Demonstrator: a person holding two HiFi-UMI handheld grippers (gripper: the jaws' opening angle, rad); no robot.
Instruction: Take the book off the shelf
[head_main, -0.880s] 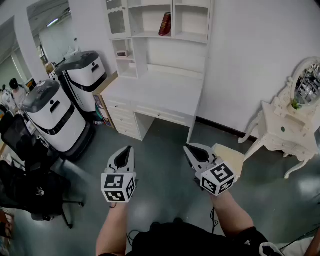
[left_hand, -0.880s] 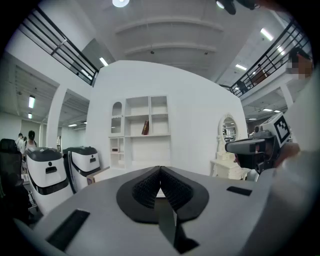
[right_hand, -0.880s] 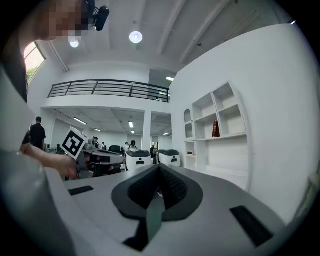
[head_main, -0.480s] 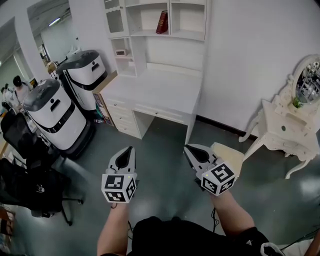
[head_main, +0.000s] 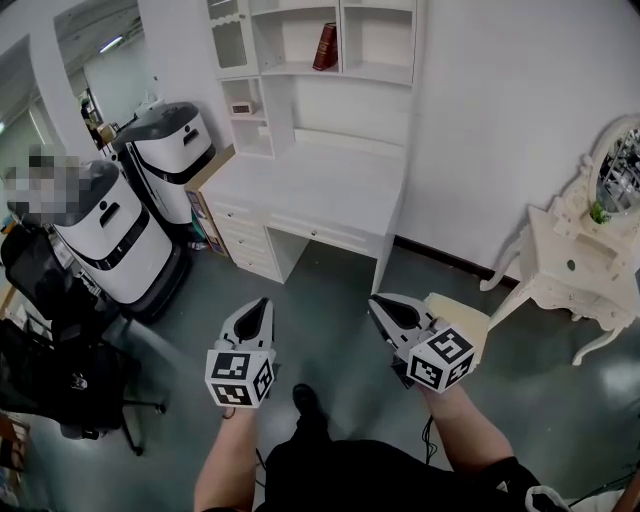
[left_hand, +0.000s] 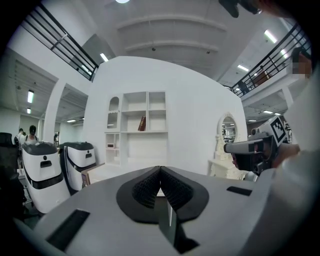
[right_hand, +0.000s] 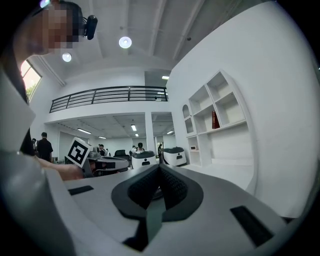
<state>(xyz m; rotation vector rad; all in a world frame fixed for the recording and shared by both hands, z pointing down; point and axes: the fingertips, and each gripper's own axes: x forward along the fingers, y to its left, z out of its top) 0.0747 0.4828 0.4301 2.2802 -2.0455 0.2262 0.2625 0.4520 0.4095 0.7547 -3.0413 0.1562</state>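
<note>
While book (head_main: 325, 46) leans on shelf (head_main: 300, 70), left hand-held gripper (head_main: 263, 301) and right hand-held gripper (head_main: 375, 299) clenched, empty, far from it.

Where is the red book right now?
Head view, top centre: the red book leans in an upper shelf compartment above the white desk.

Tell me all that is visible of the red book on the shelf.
The book is dark red and looks hardbound; no print can be read. It stands alone in an upper compartment of the white shelf unit, tilted, its top leaning right toward the divider, its foot on the board. Nothing else touches it.
</note>
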